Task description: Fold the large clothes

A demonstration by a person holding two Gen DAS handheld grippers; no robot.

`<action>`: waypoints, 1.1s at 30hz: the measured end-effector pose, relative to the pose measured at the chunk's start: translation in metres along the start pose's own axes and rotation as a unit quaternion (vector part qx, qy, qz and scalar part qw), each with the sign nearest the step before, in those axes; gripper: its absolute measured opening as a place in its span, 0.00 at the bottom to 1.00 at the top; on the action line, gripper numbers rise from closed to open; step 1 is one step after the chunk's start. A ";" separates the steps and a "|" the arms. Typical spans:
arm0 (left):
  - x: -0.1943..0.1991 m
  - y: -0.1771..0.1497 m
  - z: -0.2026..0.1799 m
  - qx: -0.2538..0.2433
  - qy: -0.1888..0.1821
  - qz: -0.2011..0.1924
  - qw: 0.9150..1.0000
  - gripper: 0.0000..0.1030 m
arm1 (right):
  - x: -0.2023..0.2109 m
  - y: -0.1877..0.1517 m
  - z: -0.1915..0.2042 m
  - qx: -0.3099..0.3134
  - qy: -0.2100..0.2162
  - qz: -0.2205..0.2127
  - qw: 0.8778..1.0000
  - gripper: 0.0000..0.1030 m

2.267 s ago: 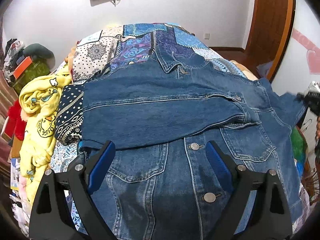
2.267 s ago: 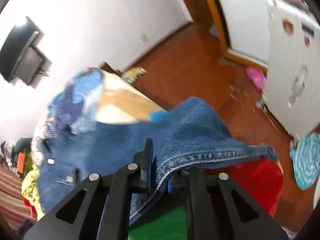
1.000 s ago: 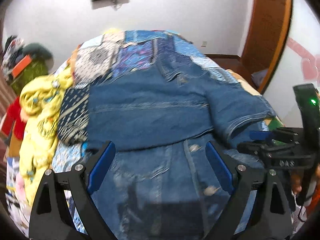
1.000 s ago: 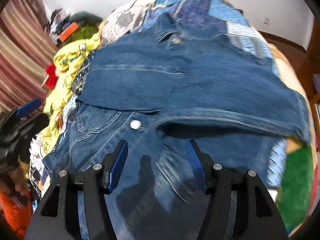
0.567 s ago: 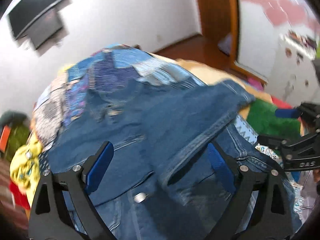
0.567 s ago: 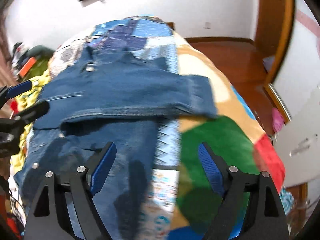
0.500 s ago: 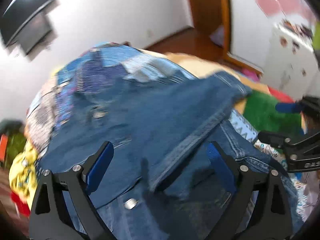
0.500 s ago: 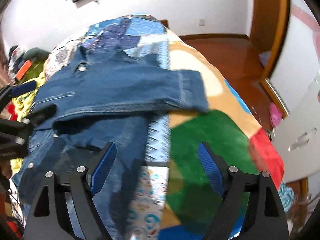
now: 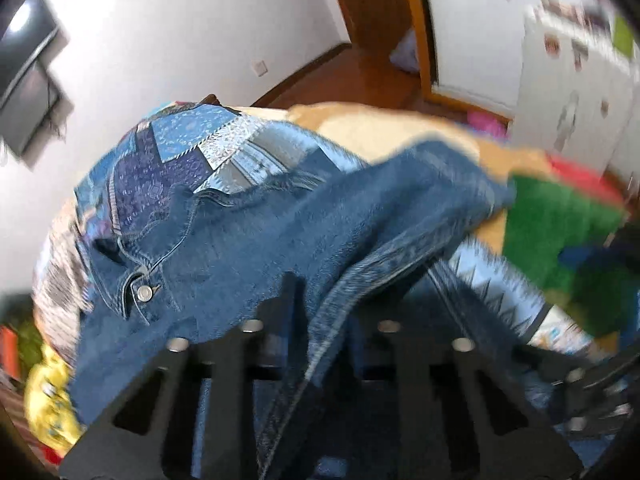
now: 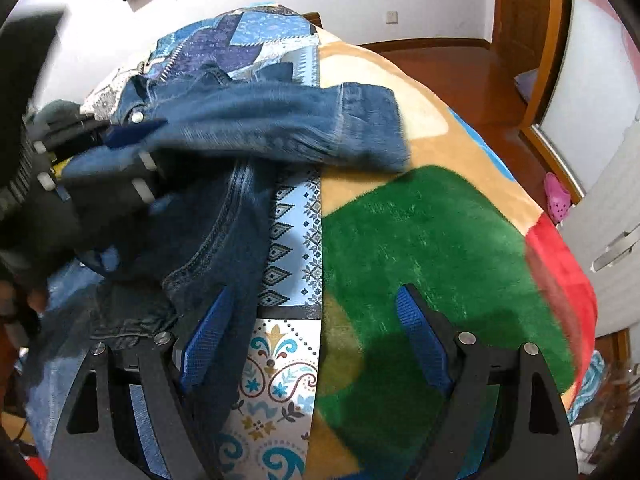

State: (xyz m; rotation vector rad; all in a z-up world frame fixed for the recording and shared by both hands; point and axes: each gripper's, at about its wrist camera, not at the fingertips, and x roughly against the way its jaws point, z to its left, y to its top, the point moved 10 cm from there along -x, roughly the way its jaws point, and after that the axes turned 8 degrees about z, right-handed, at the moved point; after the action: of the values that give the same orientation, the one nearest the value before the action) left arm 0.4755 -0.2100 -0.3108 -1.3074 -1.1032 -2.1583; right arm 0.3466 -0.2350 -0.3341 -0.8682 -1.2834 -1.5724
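Since half a second ago your left claw (image 9: 320, 312) has clamped the denim jacket (image 9: 248, 248) sleeve, lifting it off the bed (image 10: 420, 240); your right claw (image 10: 316, 344) gapes wide, holding nothing.

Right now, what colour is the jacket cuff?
Blue denim; the jacket cuff shows best in the right wrist view.

Left gripper (image 9: 320, 320) clamped, jaws drawn close together on a seamed edge of the denim jacket (image 9: 248, 240), fabric pinched between them and lifted off the bed. Right gripper (image 10: 316, 336) held low and level, jaws spread wide, blue pads (image 10: 420, 340) bare, gripping nothing, apart from the left.
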 end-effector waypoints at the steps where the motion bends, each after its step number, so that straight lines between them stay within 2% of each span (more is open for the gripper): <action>1: 0.006 0.001 0.011 0.022 -0.007 -0.007 1.000 0.17 | 0.000 0.000 0.000 0.002 -0.003 -0.001 1.000 0.81; 4: 0.029 -0.003 0.051 0.089 -0.016 -0.029 0.995 0.14 | 0.000 -0.002 0.001 0.010 -0.012 0.000 1.000 0.83; 7: 0.050 -0.024 0.096 0.160 -0.023 -0.040 0.986 0.14 | -0.001 -0.003 0.001 0.016 -0.019 0.000 1.000 0.83; 9: 0.055 -0.050 0.122 0.204 -0.028 -0.034 0.978 0.14 | 0.000 -0.003 0.000 0.016 -0.021 0.001 1.000 0.83; 12: 0.047 -0.106 0.149 0.279 -0.055 -0.004 0.959 0.14 | 0.000 -0.004 -0.001 0.010 -0.023 0.002 1.000 0.83; 15: 0.031 -0.161 0.161 0.321 -0.044 0.042 0.945 0.14 | 0.001 -0.006 -0.002 0.003 -0.026 0.002 1.000 0.83; 17: 0.021 -0.191 0.162 0.342 -0.054 0.071 0.935 0.14 | 0.002 -0.007 -0.001 0.000 -0.028 0.002 1.000 0.83; 19: 0.017 -0.209 0.161 0.355 -0.062 0.088 0.929 0.14 | 0.003 -0.008 -0.002 -0.003 -0.029 0.004 1.000 0.83; 20: 0.018 -0.213 0.159 0.355 -0.064 0.093 0.928 0.14 | 0.003 -0.008 -0.001 -0.004 -0.029 0.005 1.000 0.83; 21: 0.021 -0.213 0.159 0.350 -0.061 0.093 0.930 0.14 | 0.005 -0.008 -0.002 -0.005 -0.029 0.006 1.000 0.83; 23: 0.031 -0.203 0.157 0.327 -0.041 0.085 0.940 0.18 | 0.006 -0.006 0.000 -0.007 -0.030 0.006 1.000 0.83; 25: 0.042 -0.186 0.153 0.298 -0.021 0.069 0.952 0.35 | 0.010 -0.003 0.000 -0.010 -0.029 0.002 1.000 0.83; 27: 0.053 -0.166 0.149 0.267 0.009 0.046 0.962 0.75 | 0.016 0.000 0.001 -0.013 -0.023 -0.006 1.000 0.83; 29: 0.063 -0.141 0.143 0.229 0.046 0.019 0.972 0.92 | 0.020 0.004 0.003 -0.014 -0.018 -0.012 1.000 0.83; 30: 0.064 -0.134 0.139 0.212 0.058 0.013 0.975 0.96 | 0.024 0.007 0.004 -0.013 -0.017 -0.019 1.000 0.83; 33: 0.053 -0.100 0.123 0.132 0.098 0.014 0.986 0.96 | 0.028 0.014 0.008 -0.009 -0.014 -0.030 0.999 0.83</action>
State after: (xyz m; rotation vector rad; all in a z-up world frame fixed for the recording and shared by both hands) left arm 0.4522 -0.0479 -0.2755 -0.9669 -1.2291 -1.9893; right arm 0.3496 -0.2340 -0.3020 -0.8728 -1.3267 -1.6268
